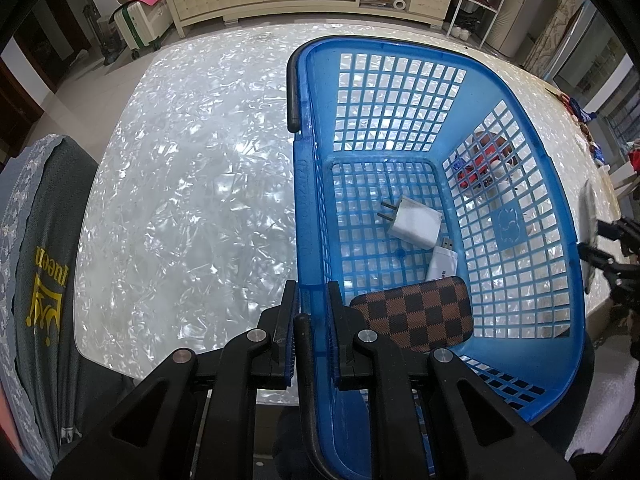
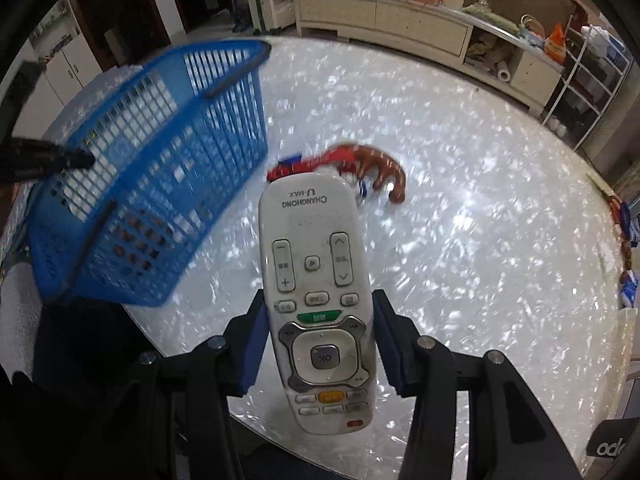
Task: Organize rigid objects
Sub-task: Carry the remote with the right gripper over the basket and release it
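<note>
The near left wall of the blue basket (image 1: 516,216) is clamped between the fingers of the left gripper (image 1: 312,300), one pad outside the rim and one inside. Just beyond the inner finger, on the basket floor, a brown checkered case (image 1: 416,312) is seen, its near corner right beside the pad. Farther ahead of the fingers a white USB stick (image 1: 442,262) and a white plug adapter (image 1: 416,222) are found, touching each other. To the outer side of the fingers a wide bare stretch of the pearly table (image 1: 192,200) is left free up to its rounded far edge.

A white remote control (image 2: 316,296) is gripped across its width by the right gripper (image 2: 318,316), a pad pressed on each long side; its top end is projected well ahead of the fingertips and its lower end back between the arms. The remote is seen held clear of the table. Beyond its top end a small red and blue toy (image 2: 316,162) and a brown toy animal (image 2: 380,168) are seen on the table, close together. To the left of the fingers the basket's outer wall is seen blurred, with the left gripper's tip at its rim. To the right of the fingers open table is left as far as the curved edge.
</note>
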`<state>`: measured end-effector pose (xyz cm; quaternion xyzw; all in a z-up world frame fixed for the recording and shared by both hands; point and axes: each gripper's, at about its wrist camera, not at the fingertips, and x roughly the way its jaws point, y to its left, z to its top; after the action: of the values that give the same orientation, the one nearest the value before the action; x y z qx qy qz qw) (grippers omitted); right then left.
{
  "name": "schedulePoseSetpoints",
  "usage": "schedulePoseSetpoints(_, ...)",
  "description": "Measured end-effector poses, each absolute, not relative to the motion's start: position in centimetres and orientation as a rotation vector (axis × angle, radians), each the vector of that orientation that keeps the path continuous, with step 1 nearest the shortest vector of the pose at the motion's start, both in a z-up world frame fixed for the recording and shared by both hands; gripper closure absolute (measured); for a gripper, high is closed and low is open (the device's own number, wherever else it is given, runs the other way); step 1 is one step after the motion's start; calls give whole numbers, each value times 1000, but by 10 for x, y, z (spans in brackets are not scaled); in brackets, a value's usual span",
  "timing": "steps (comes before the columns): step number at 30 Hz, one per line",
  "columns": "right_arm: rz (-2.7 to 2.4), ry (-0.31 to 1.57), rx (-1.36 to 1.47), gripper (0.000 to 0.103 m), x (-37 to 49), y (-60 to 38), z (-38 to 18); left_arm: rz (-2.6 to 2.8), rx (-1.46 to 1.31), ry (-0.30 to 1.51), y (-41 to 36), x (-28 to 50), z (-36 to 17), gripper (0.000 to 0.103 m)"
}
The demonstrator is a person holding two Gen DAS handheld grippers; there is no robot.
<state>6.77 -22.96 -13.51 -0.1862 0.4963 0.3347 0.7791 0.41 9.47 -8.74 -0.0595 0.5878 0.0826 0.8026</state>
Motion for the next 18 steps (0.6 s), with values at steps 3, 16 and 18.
schedulePoseSetpoints(3, 711, 1047, -402, 56, 67, -225, -115, 176, -123, 1257, 95, 4, -87, 89)
schedulePoseSetpoints(16, 769, 1012, -348, 56, 72, -167, -57, 176, -124, 1254, 94, 4, -87, 89)
schedulePoseSetpoints(18, 784, 1002, -348, 56, 72, -152, -55, 175, -126, 1252, 94, 3, -87, 89)
